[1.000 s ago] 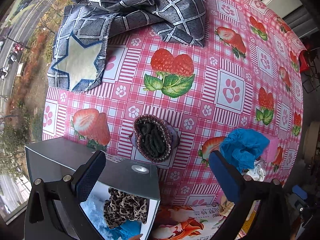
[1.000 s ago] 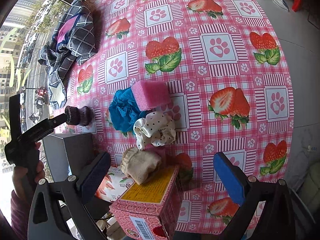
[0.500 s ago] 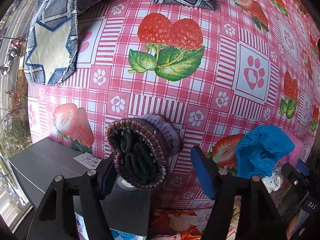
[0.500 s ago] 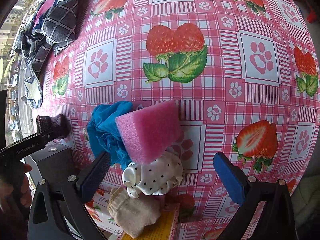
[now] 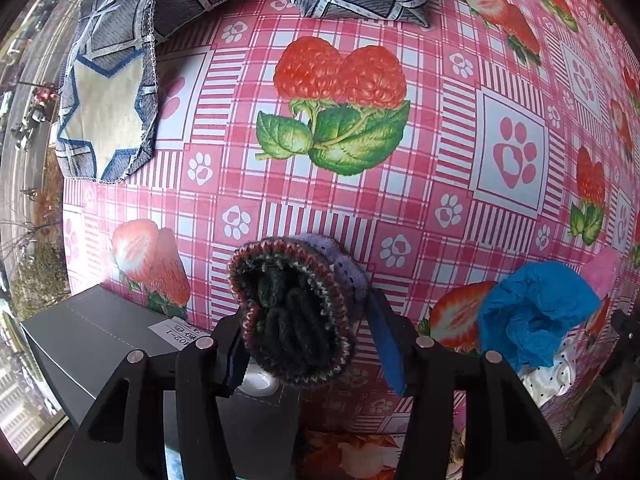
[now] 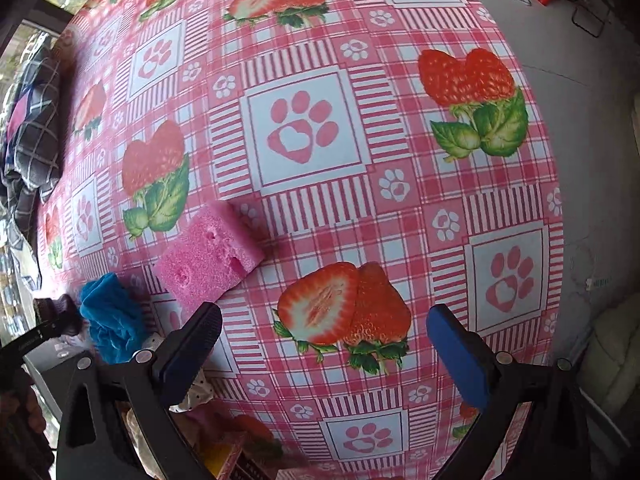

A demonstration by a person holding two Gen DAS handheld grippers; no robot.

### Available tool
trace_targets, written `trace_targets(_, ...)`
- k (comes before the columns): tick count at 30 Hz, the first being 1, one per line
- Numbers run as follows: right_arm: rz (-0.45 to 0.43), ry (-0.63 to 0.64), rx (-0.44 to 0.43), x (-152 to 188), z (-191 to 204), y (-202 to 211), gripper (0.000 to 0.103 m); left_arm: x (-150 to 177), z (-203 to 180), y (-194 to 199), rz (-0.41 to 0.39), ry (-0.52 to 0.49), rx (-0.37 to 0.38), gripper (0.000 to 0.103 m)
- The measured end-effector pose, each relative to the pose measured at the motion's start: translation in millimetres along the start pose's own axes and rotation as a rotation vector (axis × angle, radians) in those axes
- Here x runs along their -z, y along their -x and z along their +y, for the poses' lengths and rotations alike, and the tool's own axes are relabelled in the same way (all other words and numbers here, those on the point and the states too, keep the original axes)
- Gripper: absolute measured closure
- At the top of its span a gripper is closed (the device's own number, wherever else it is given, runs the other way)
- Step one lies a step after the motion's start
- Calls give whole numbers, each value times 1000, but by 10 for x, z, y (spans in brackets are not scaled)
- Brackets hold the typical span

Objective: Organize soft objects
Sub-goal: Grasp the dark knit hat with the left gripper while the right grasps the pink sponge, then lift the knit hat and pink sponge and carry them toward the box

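While the left gripper point(image 5: 306, 340) closes, its fingers point(image 5: 384, 344) flank the knitted sock roll point(image 5: 298, 310) — the right gripper's point(image 6: 320, 344) gape, empty.

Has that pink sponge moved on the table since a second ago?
Cannot tell. The pink sponge sits beside the blue cloth as before; it lies differently in the right wrist view, but that camera itself shifted.

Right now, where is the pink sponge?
In the right wrist view the pink sponge lies on the strawberry tablecloth, left of centre, just beyond the blue cloth and ahead of the right tongs' left finger.
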State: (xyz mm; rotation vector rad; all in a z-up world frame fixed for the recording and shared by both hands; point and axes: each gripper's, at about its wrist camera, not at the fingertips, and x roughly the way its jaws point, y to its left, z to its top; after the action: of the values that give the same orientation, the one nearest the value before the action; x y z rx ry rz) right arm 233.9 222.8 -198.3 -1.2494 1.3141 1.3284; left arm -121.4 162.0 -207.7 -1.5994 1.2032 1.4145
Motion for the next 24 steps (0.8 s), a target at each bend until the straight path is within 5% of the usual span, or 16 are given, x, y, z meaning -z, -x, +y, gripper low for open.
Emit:
trace_targets(6,-56,245,47,-105,672,-138,0,19,11,-15,-6,19,-7,45)
trace_targets(11,-34,281,91,-158,995,-384,0,29,8,-36,-19,33,-17,45)
trace_targets(14,-28,268,101,-123,982,-475,0,45,20,-23,-38,46,-13,47)
trace_targets(18,-59,255,118,-75,964,-437,30,77,37,34,-72,43,-17,63)
trace_targets(24,-74,196,60,-10,604,-163,29,166,-47,177,-127,17,-10,66)
